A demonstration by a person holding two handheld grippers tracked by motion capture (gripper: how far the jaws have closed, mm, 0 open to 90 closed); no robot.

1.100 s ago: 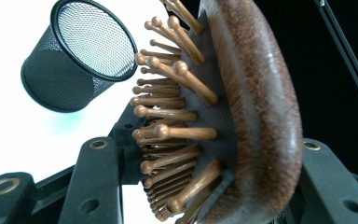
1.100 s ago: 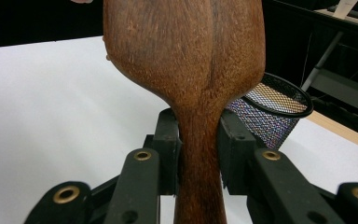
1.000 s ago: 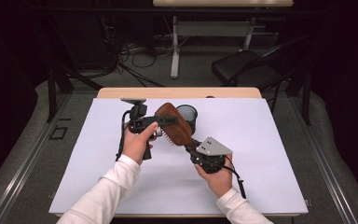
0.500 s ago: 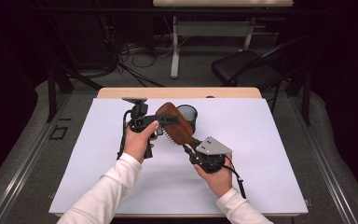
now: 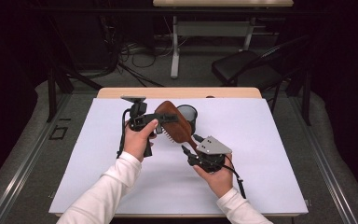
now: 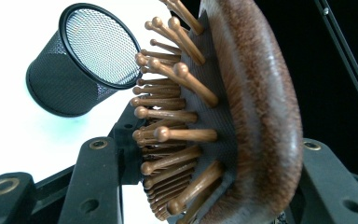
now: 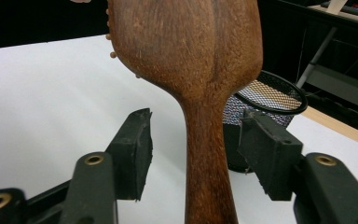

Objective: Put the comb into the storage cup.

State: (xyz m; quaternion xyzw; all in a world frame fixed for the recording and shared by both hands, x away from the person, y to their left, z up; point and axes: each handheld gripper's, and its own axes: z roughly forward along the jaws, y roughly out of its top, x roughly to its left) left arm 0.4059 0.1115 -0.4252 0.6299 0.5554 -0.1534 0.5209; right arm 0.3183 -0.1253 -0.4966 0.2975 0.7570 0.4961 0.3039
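High view: fixed, above the near side, looks forward and down over the whole worktop point(image 5: 270, 154), far from the things. Left claw view: rides the left claw point(image 6: 205, 186), very close on the hairbrush point(image 6: 256, 107) head, bristle side, camera rolled sideways; mesh cup point(image 6: 81, 60) behind. Right claw view: rides the right claw point(image 7: 193, 154), looks along the brush handle toward the far side, close. All three share the hairbrush point(image 5: 175, 123) and mesh cup point(image 5: 187, 116); the right claw view has the same cup point(image 7: 265, 100) behind the brush point(image 7: 191, 60).
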